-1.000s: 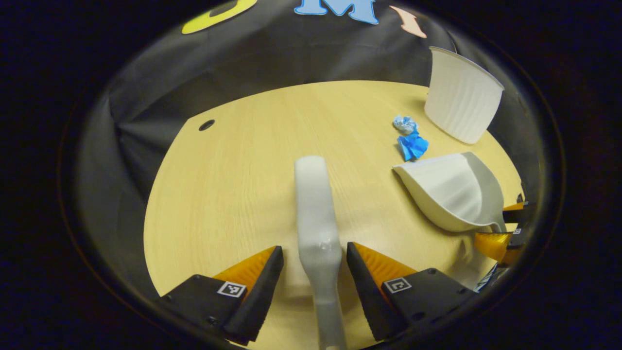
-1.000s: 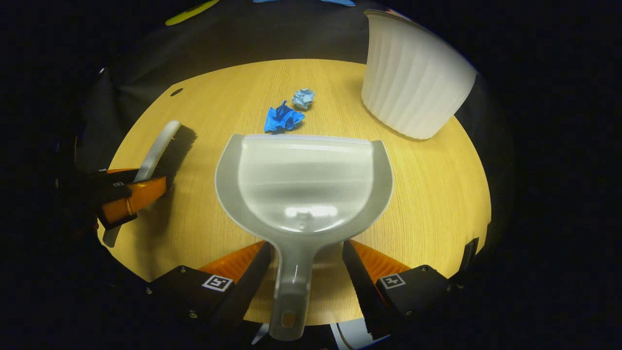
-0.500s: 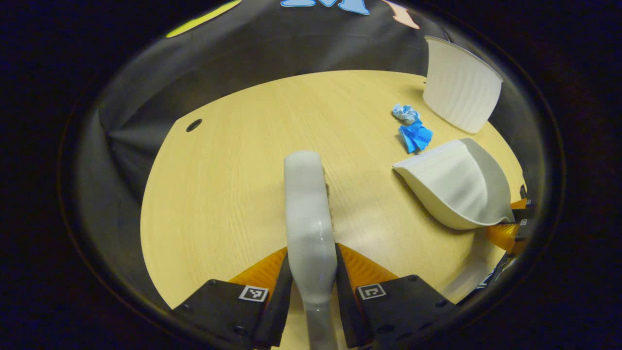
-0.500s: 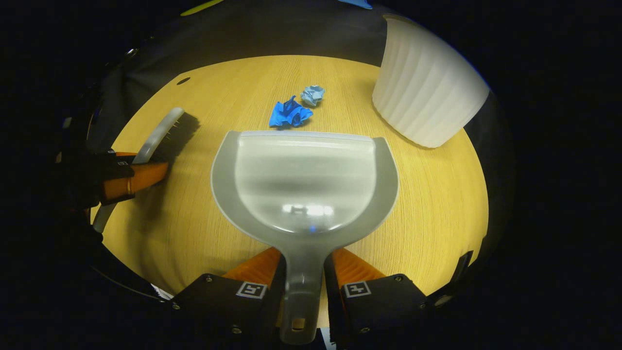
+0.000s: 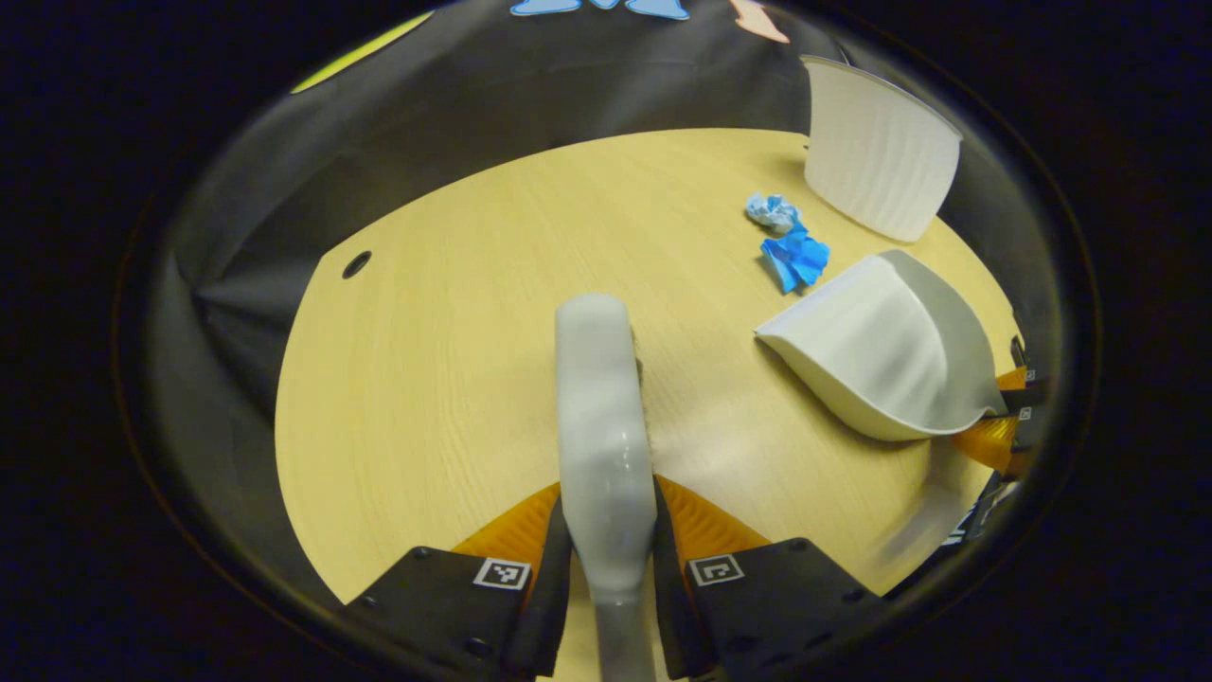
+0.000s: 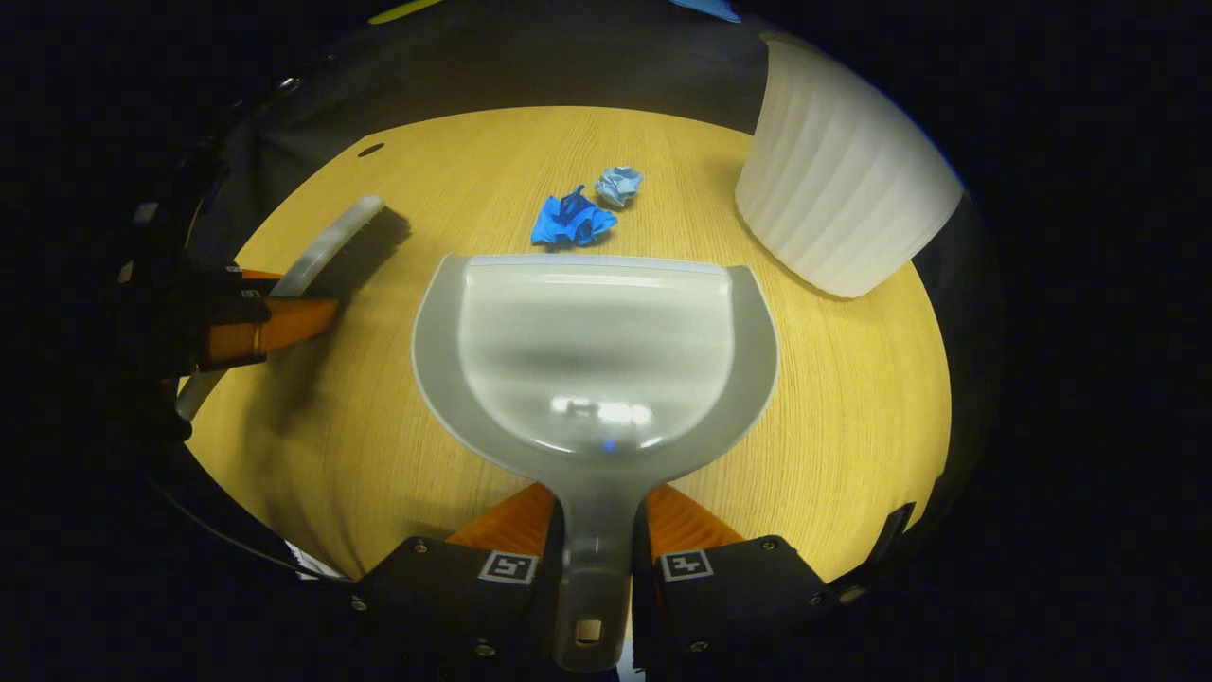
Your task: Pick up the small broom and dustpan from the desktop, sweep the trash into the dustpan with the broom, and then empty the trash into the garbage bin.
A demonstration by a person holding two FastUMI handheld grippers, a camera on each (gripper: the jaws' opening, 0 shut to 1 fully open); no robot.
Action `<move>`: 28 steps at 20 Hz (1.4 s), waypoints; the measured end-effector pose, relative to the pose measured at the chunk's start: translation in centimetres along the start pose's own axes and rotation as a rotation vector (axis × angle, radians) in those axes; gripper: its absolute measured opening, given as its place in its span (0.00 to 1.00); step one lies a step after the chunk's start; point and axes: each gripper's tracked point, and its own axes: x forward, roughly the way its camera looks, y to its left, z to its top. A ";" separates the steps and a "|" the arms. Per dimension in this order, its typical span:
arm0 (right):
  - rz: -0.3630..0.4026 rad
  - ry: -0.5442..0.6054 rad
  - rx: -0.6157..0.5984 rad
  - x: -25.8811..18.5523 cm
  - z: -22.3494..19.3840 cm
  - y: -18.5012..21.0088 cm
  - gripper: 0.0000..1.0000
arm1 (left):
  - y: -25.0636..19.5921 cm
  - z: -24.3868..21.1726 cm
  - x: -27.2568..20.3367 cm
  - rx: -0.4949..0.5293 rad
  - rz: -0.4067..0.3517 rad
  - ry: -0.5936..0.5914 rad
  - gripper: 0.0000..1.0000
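My left gripper [image 5: 606, 540] is shut on the pale handle of the small broom [image 5: 601, 417], whose back runs forward over the wooden desktop [image 5: 454, 313]. In the right gripper view the broom [image 6: 336, 251] shows dark bristles at the left, held by the left gripper [image 6: 260, 322]. My right gripper [image 6: 592, 540] is shut on the handle of the grey dustpan [image 6: 592, 350], its front lip facing two crumpled blue paper scraps [image 6: 573, 218], [image 6: 617, 183]. The left gripper view has the dustpan [image 5: 885, 346] at the right, with the scraps [image 5: 795, 256] beyond it.
A white ribbed garbage bin [image 6: 838, 180] stands at the far right of the desktop, close behind the scraps; it appears as the bin [image 5: 876, 152] at upper right in the left gripper view. A small round hole [image 5: 357, 264] sits near the desktop's far left edge.
Both grippers went from open to shut, the left on the broom handle and the right on the dustpan handle. Both tools have since shifted slightly toward the scraps.
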 end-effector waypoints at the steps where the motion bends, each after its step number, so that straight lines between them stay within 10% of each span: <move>1: 0.005 -0.001 -0.012 0.1 0.0 -0.3 0.33 | 0.0 0.4 0.2 0.012 -0.005 0.000 0.47; 28: 0.155 0.044 -0.226 -0.7 1.3 -7.4 0.33 | -9.4 17.8 9.7 0.390 -0.219 -0.005 0.43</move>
